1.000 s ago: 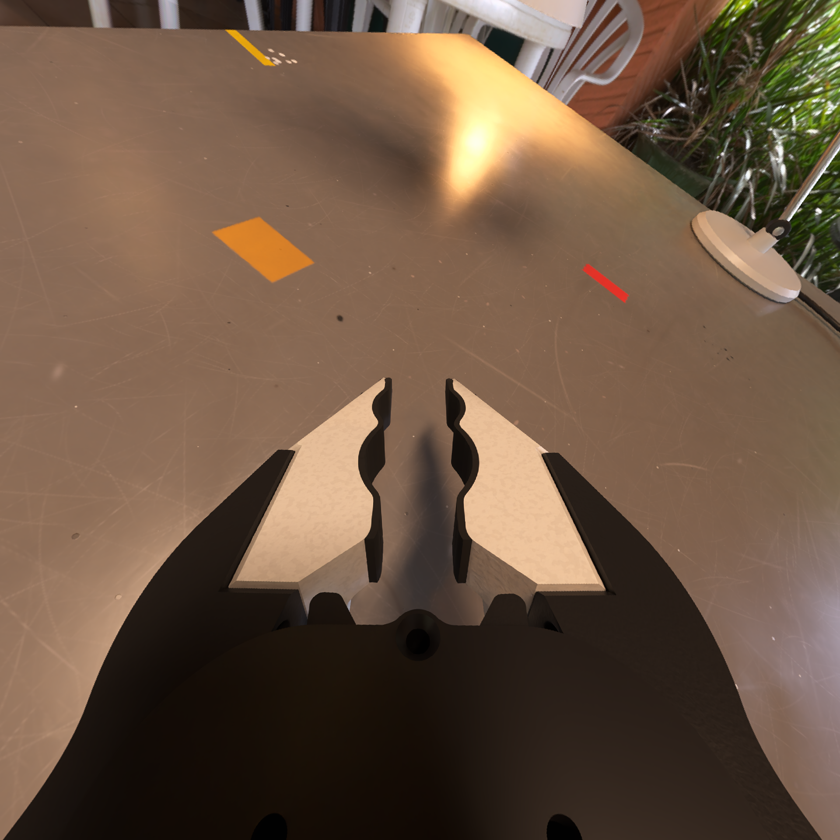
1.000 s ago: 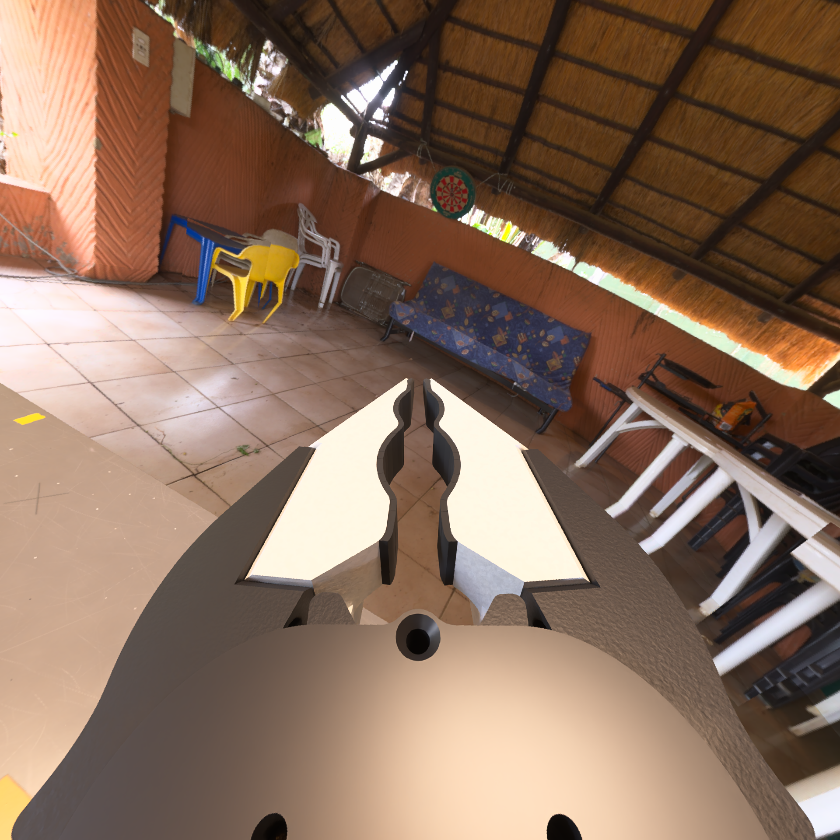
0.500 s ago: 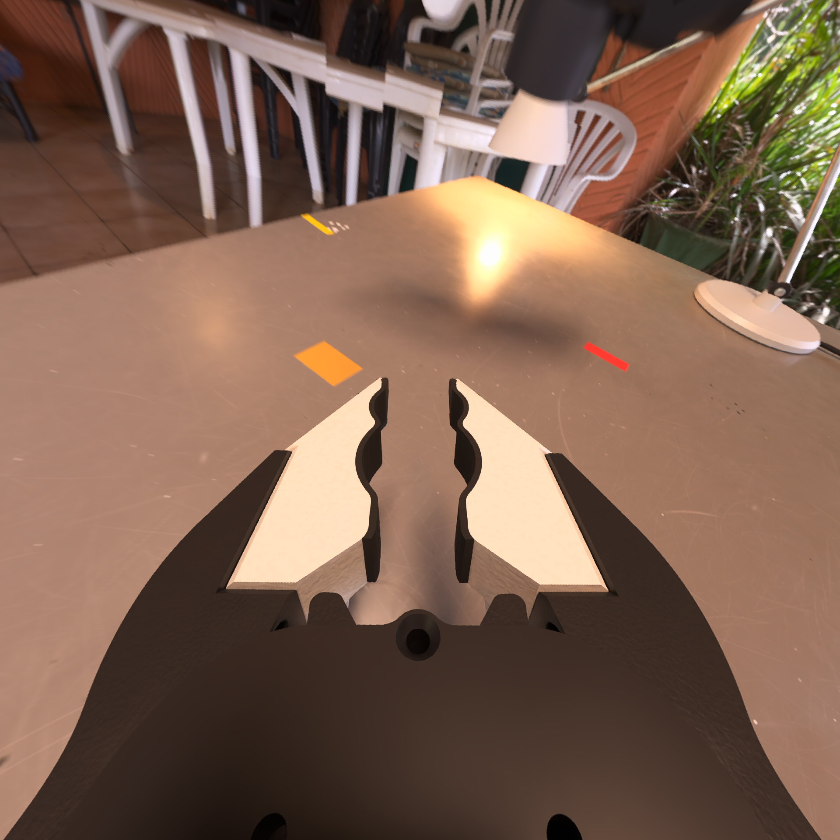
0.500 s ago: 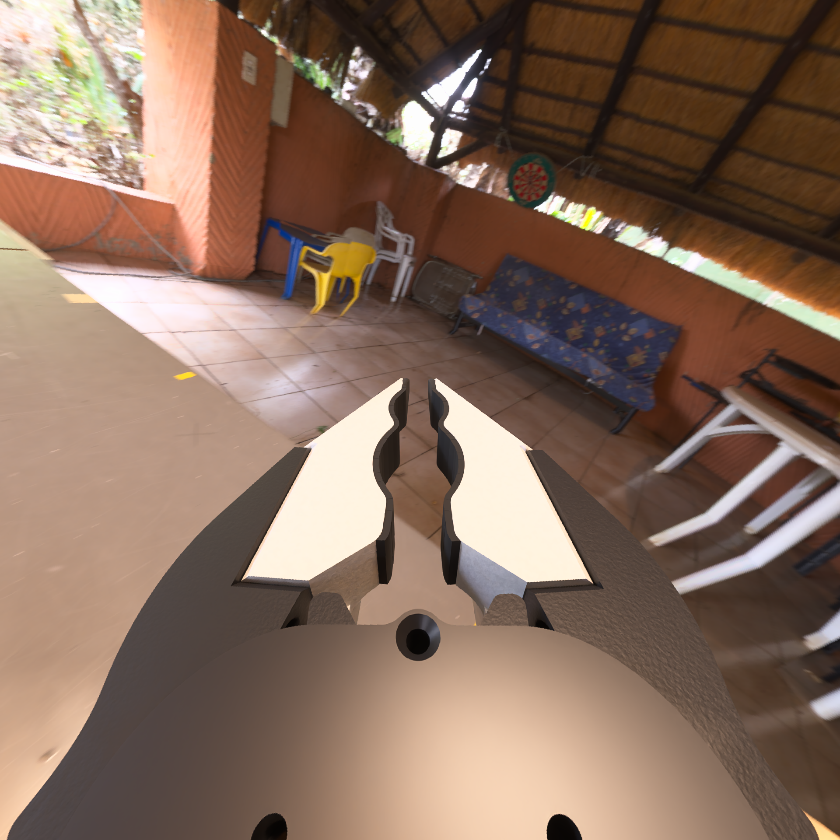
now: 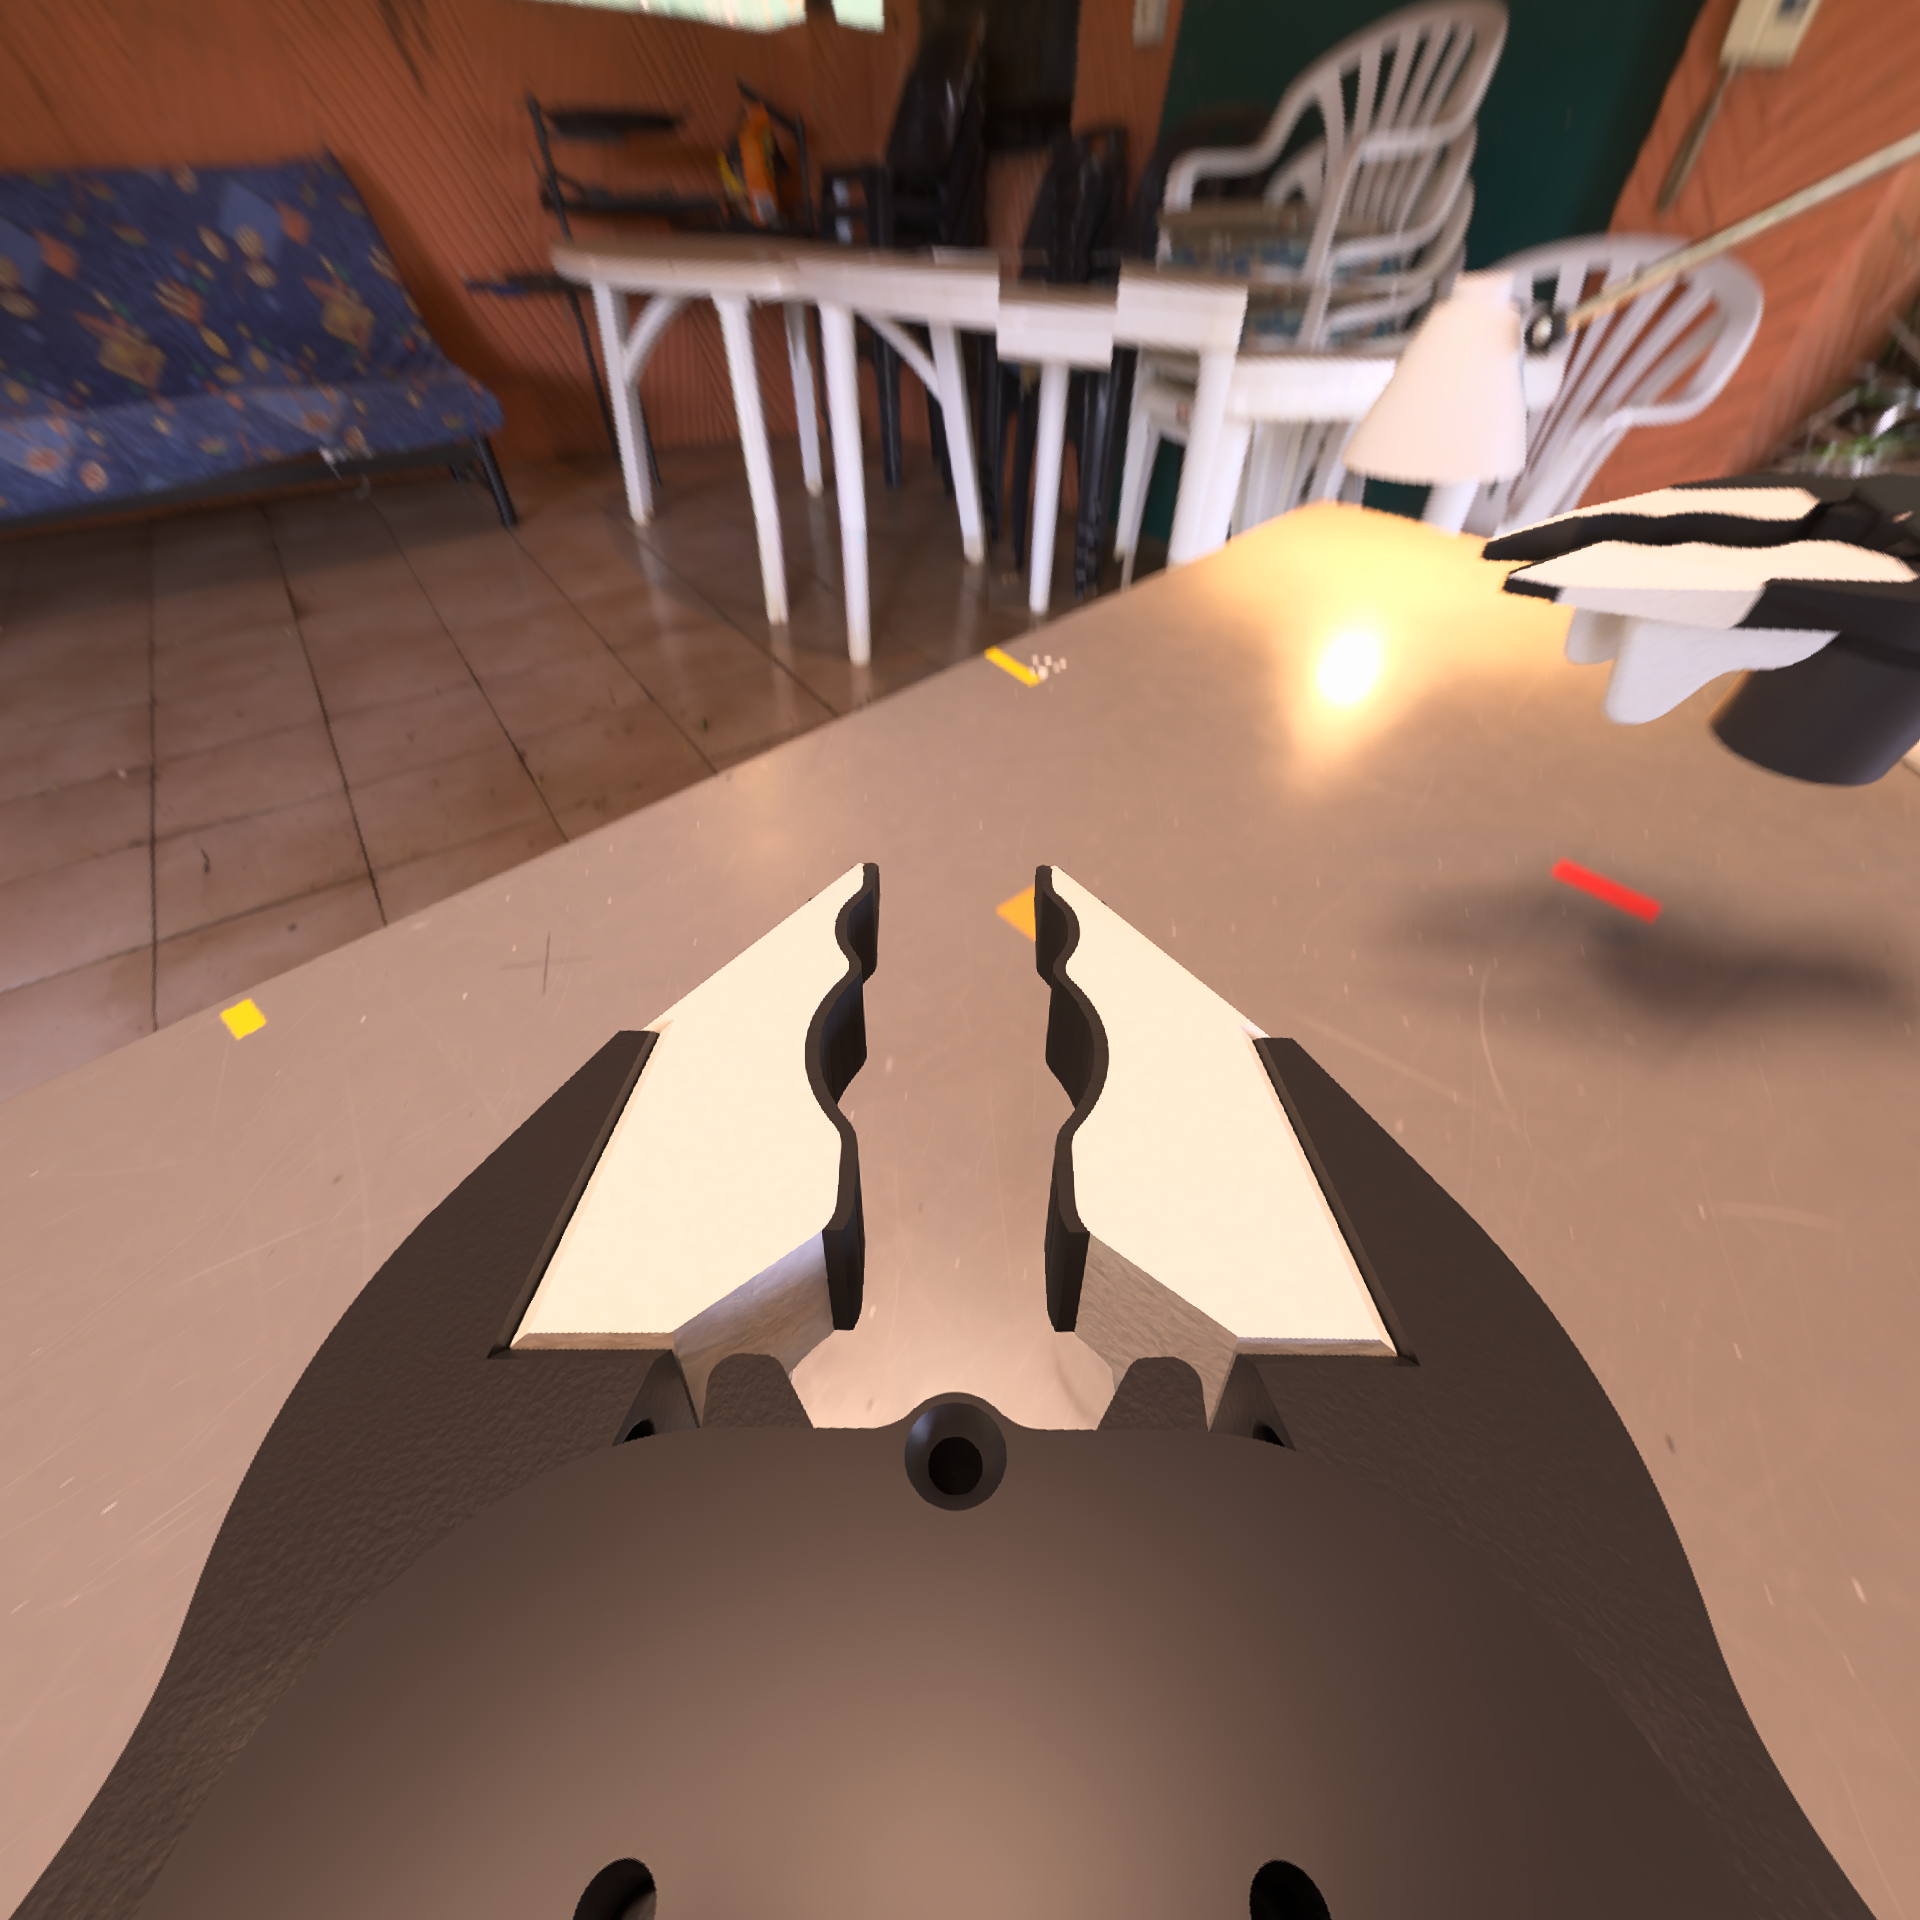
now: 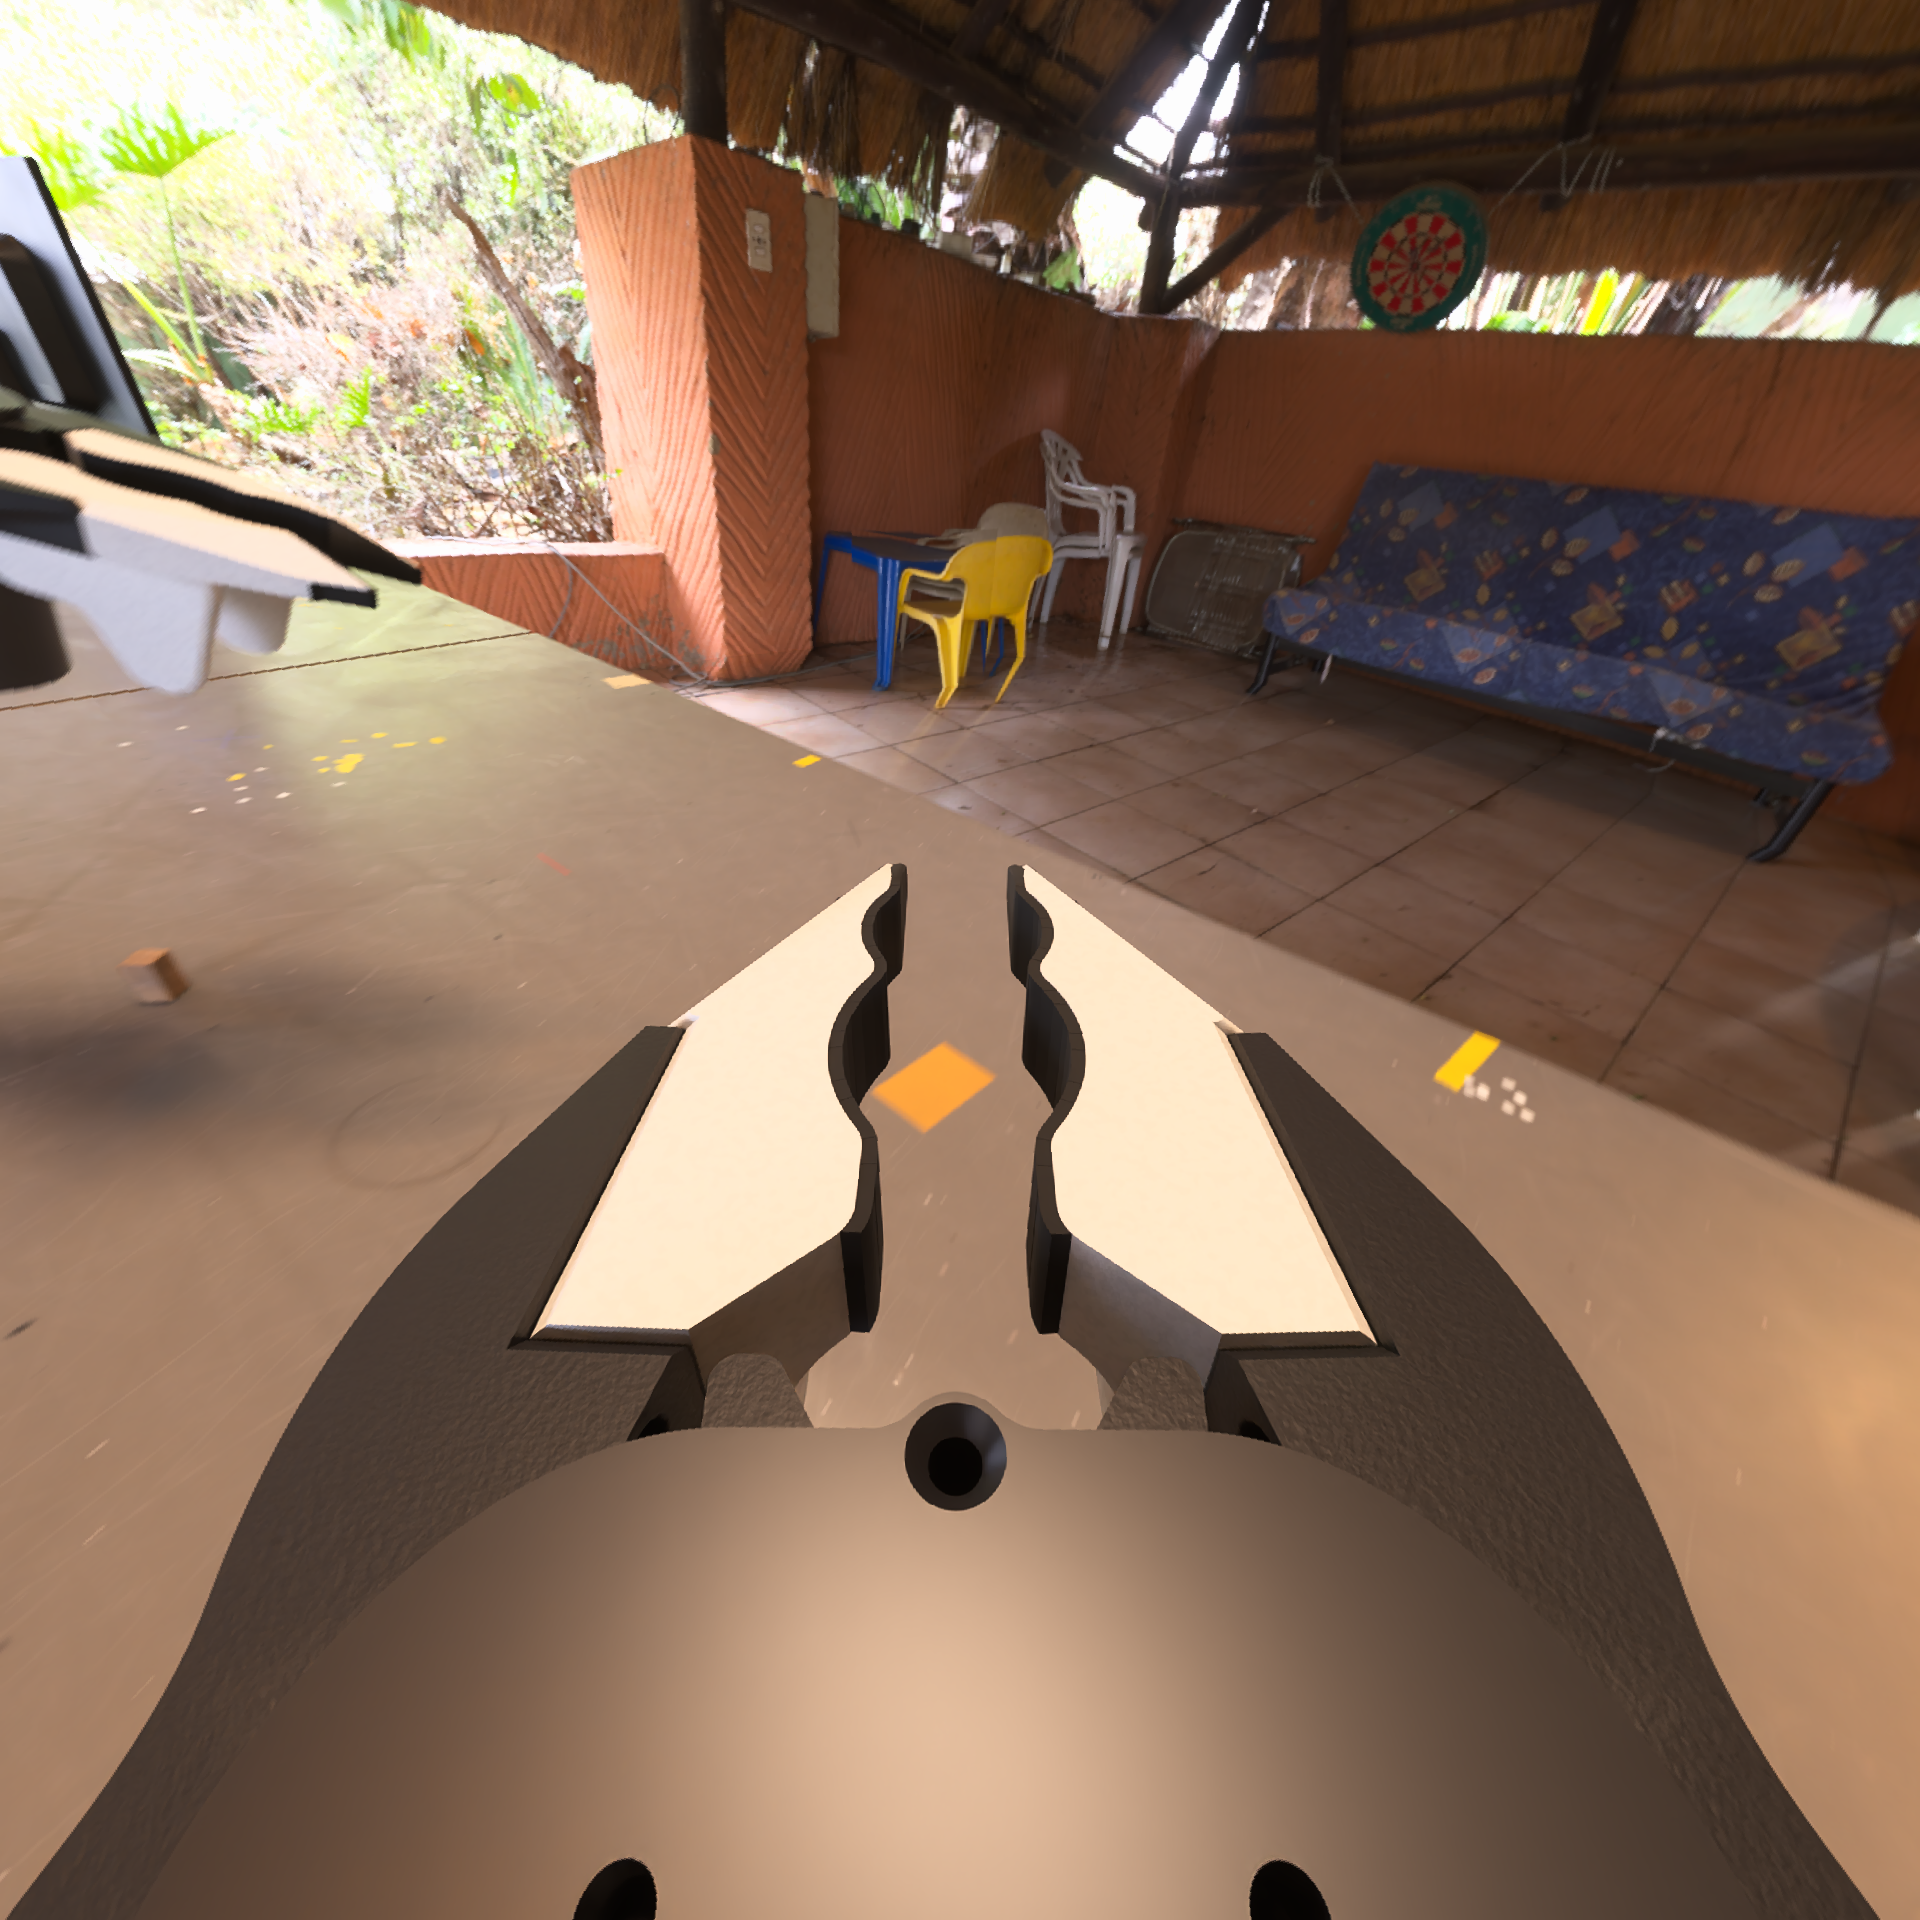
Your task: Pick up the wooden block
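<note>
The wooden block (image 6: 156, 975) is a small tan cube lying on the brown table (image 6: 436, 1226), far to the left in the right wrist view. It does not show in the left wrist view. My right gripper (image 6: 956, 878) is open and empty, above the table and well to the right of the block. It also shows at the right edge of the left wrist view (image 5: 1507, 569). My left gripper (image 5: 958, 878) is open and empty above the table (image 5: 1403, 1195). It shows in the upper left of the right wrist view (image 6: 374, 582), hovering above and beyond the block.
An orange patch (image 6: 932, 1086) lies flat on the table under my right fingers, and a red mark (image 5: 1605, 890) and yellow marks (image 5: 242, 1018) lie elsewhere. A white lamp shade (image 5: 1439, 405) hangs over the far corner. The table edge (image 6: 1299, 977) drops to a tiled floor.
Both views have swung round. The right gripper has tilted from the room down to the table and its jaws stand wider. The block and each other gripper have come into view.
</note>
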### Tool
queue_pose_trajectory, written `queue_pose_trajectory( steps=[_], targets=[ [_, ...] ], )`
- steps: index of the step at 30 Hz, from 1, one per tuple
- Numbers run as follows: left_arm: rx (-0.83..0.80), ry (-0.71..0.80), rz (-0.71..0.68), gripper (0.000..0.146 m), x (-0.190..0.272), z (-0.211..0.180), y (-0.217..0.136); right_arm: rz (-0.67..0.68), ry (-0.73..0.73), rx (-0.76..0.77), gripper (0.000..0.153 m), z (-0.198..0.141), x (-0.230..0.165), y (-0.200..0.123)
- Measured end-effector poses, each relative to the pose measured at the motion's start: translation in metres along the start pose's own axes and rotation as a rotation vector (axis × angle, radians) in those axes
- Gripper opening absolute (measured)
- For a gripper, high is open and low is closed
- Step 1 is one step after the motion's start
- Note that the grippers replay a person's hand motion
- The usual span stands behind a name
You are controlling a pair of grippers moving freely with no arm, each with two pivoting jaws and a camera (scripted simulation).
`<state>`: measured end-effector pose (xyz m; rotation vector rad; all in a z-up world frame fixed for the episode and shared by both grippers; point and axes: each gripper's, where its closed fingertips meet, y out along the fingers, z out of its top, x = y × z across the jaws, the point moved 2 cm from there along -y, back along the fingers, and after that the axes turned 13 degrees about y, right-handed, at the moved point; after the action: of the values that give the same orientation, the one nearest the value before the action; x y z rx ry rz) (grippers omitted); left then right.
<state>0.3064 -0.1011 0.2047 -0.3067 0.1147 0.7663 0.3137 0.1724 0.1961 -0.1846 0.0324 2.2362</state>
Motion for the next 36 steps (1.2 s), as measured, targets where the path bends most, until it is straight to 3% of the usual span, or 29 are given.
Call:
queue_pose_trajectory(
  steps=[7, 13, 17, 20, 22, 30, 36],
  targets=[
    [-0.215, 0.092, -0.132, 0.034, 0.006, -0.034, -0.046, -0.005, 0.071, -0.067, 0.024, -0.044, -0.031, -0.082],
    [-0.402, -0.029, -0.147, 0.053, 0.021, -0.111, -0.105, -0.014, 0.167, -0.057, 0.024, -0.08, -0.048, -0.125],
    [-0.511, -0.131, -0.133, 0.057, 0.031, -0.165, -0.132, 0.015, 0.186, -0.048, 0.023, -0.091, -0.05, -0.123],
    [-0.535, -0.173, -0.117, 0.046, 0.029, -0.185, -0.137, 0.042, 0.157, -0.048, 0.023, -0.09, -0.053, -0.117],
    [-0.54, -0.188, -0.113, 0.04, 0.026, -0.193, -0.135, 0.067, 0.144, -0.035, 0.023, -0.088, -0.058, -0.116],
    [-0.589, -0.155, -0.148, 0.041, 0.023, -0.207, -0.113, 0.107, 0.028, -0.025, 0.022, -0.092, -0.075, -0.118],
    [-0.62, -0.102, -0.136, 0.029, 0.019, -0.209, -0.112, 0.112, 0.033, -0.052, 0.022, -0.101, -0.074, -0.113]
  ],
)
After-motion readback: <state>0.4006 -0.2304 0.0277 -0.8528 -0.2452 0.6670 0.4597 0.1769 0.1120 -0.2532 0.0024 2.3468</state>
